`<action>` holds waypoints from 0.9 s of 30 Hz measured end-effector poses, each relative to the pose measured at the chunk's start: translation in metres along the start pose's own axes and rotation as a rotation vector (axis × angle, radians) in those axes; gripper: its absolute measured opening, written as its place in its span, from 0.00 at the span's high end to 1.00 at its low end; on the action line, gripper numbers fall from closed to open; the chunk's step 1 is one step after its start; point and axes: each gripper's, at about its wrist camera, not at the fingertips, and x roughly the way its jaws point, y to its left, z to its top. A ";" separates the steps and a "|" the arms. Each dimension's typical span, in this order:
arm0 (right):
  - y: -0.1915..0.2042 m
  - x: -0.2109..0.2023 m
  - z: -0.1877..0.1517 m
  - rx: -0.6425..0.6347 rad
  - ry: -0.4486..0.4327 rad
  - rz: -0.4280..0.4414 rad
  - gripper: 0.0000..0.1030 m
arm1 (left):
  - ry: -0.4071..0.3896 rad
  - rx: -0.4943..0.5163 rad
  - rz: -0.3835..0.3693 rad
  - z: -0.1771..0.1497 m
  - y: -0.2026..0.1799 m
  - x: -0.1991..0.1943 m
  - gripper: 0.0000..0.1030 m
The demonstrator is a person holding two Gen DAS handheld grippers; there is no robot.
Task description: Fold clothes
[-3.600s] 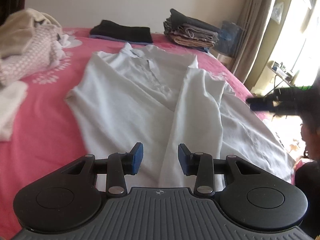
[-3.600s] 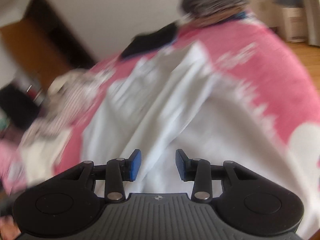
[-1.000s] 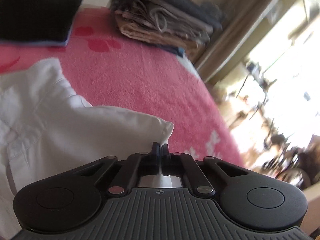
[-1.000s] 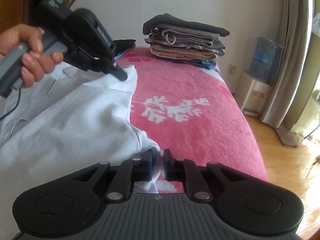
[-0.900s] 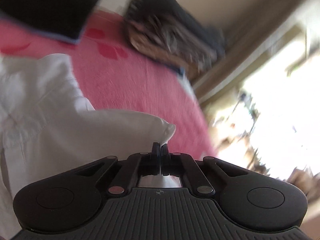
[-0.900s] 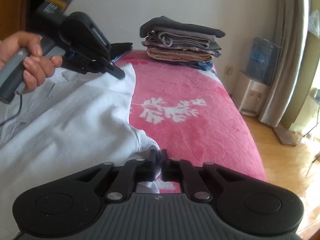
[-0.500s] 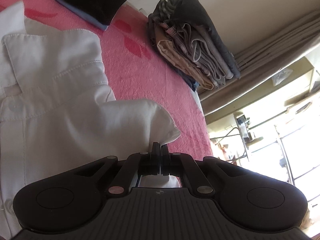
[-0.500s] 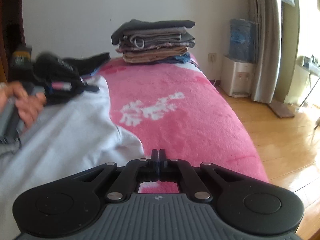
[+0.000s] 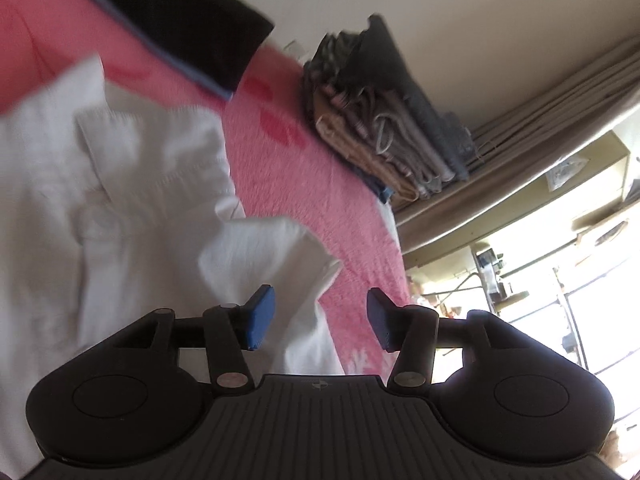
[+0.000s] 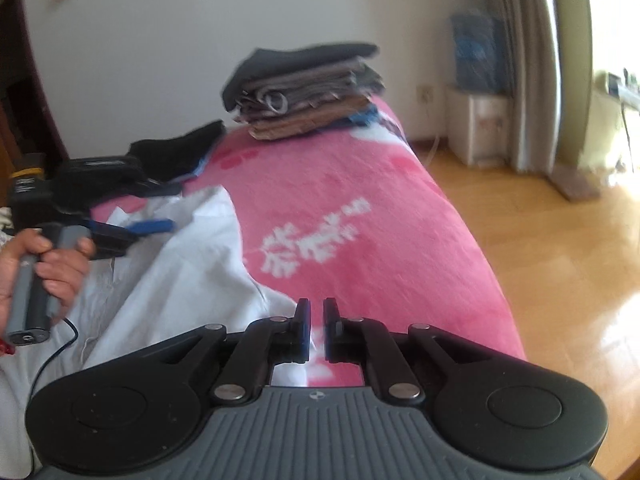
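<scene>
Left gripper (image 9: 316, 318): its jaws are opening and stand wide apart; the blue pads (image 9: 258, 316) press on nothing. It has let go of the cloth.
White shirt (image 9: 132, 208): it lies on the bed, ahead and to the left of the left gripper. One folded corner (image 9: 276, 264) rises just in front of the left pad, and some cloth shows in the gap between the jaws.
Right gripper (image 10: 316, 330): its jaws are opening, with only a narrow slit between them. Nothing is clamped in the slit; the shirt's edge (image 10: 192, 264) lies just to the left of it.
Person's hand (image 10: 48, 264): seen from the right wrist view, to the far left, it grasps the handle of the left gripper above the shirt.
Pink blanket (image 10: 360, 220): it covers the bed, ahead of both grippers, with a white flower pattern.
Stack of folded clothes (image 10: 304, 88): far ahead of the right gripper, at the far end of the bed.
Black folded garment (image 9: 168, 12): beyond the shirt collar (image 9: 132, 132), to the left of the stack.
</scene>
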 end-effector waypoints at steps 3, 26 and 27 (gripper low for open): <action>-0.018 0.004 0.008 0.077 0.059 0.071 0.72 | 0.002 0.054 0.007 -0.007 -0.013 -0.031 0.50; -0.001 0.055 0.008 -0.164 0.077 0.110 1.00 | 0.094 0.456 0.161 -0.182 -0.021 -0.104 0.50; 0.003 0.052 0.007 -0.196 0.050 0.087 1.00 | 0.099 0.463 0.165 -0.185 -0.020 -0.104 0.50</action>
